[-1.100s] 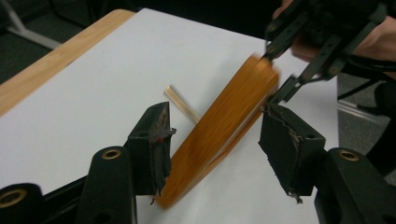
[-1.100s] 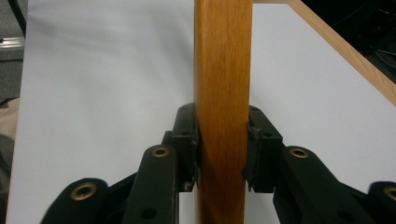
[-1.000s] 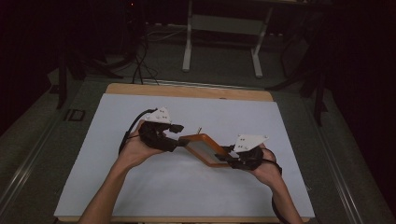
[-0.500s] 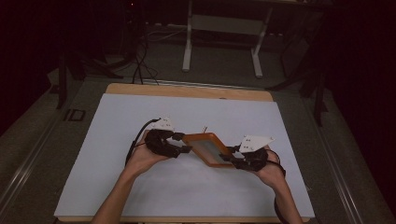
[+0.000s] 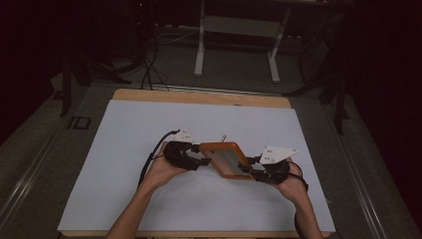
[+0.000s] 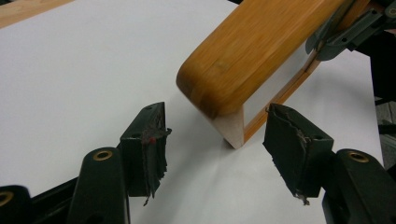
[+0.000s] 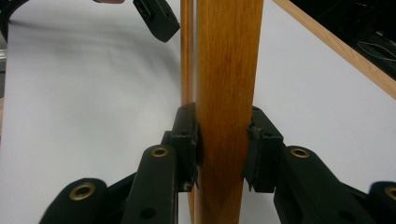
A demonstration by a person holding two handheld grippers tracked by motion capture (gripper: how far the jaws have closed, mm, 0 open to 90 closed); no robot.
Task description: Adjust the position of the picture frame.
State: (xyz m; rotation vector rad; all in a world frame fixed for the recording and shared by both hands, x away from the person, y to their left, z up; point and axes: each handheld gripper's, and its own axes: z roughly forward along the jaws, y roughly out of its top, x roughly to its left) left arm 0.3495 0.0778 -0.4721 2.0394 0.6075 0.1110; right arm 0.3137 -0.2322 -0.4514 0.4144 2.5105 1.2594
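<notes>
On the white sheet (image 5: 149, 149) covering the table (image 5: 199, 96), a wooden frame (image 5: 225, 160) is lying between the two grippers, near the person's edge. Seen from above, the frame's near-right corner is hiding under the right gripper (image 5: 255, 172), and its pale inner panel is too dim to read; a small upright thing just behind the frame is too small to identify. Along the right gripper (image 7: 223, 149), the frame (image 7: 226, 93) is running out of the picture at top and bottom, and the jaws are clamping its edge from both sides. Along the left gripper (image 6: 215, 135), the frame (image 6: 243, 60) is being cut off at the upper right; its rounded corner is resting on the sheet (image 6: 70, 70) ahead of the gap, and the jaws are standing apart without touching it, having just been opening. Compared with a second earlier, the frame is sitting lower and flatter on the sheet, and the left gripper (image 5: 196, 155) is no longer gripping it.
</notes>
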